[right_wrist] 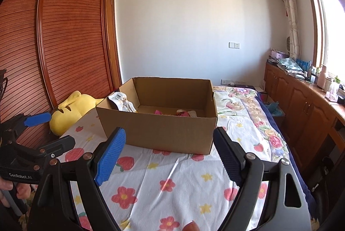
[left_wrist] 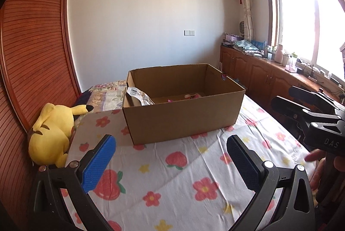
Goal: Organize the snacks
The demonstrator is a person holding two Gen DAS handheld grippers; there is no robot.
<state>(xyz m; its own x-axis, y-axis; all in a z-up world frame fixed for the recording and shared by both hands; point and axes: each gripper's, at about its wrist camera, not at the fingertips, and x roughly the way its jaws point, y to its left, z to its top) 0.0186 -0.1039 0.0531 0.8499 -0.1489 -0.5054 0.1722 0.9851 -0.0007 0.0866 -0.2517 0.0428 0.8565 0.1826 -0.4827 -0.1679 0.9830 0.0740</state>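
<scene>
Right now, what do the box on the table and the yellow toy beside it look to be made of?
Box: corrugated cardboard, matte brown, with raw cut edges and folded corners. Yellow toy: plush fabric, apparently stuffed, judging by its soft, fuzzy, rounded surface.

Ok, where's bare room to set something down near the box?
The floral cloth between the box and both open grippers is bare. The box floor's middle is free. Crowded: the box's left corner with its packet, and the plush side.

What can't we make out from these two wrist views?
- Cardboard box floor: the near wall hides most of it in both views.
- Pink packets inside: too small to identify.
- White bag: lower part is behind the box wall.
- Yellow plush: partly hidden by the left gripper in the right wrist view.
</scene>
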